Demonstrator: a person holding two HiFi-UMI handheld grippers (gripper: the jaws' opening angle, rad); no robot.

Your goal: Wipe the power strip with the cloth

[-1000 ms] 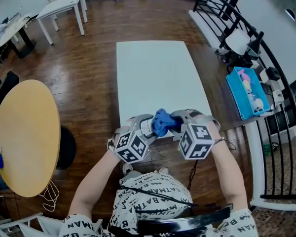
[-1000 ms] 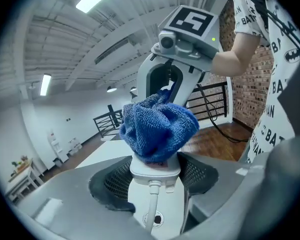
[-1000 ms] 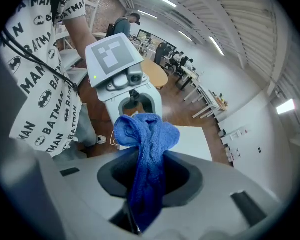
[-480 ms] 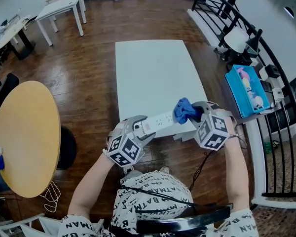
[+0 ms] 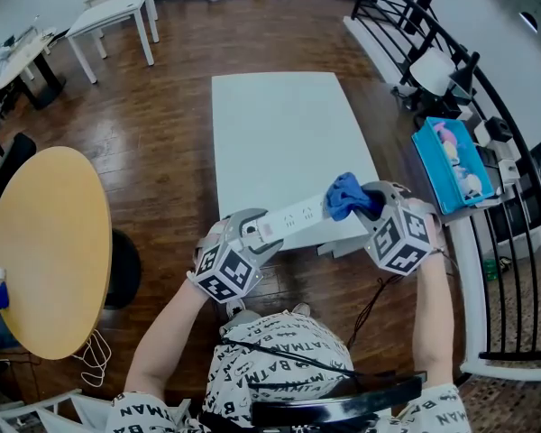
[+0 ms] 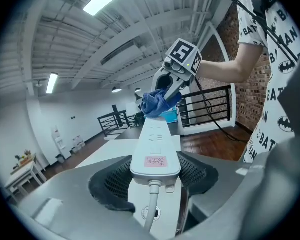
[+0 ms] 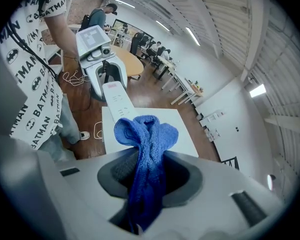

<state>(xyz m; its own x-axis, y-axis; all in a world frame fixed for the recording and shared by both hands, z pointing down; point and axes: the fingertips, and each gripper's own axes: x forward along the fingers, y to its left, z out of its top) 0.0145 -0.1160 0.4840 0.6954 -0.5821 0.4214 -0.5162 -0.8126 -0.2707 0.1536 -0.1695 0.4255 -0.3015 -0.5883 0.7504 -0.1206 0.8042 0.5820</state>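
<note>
Blue cloth squeezed in the right tool touches the far end of the power strip, which runs long-ways back to the left tool gripping its cord end, over the near edge of the surface.

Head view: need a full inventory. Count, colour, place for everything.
power strip: 1, white, held up over the rectangular table's near edge
cloth: 1, blue, at the power strip's right end
rectangular table: 1, white, centre
round table: 1, tan, left
bin: 1, blue, right, pastel items inside
railing: 1, black, right edge
desk: 1, white, top left
floor: 1, dark wood, all around
left gripper: 1, grey, clamped on the power strip's left end
right gripper: 1, grey, clamped on the cloth
</note>
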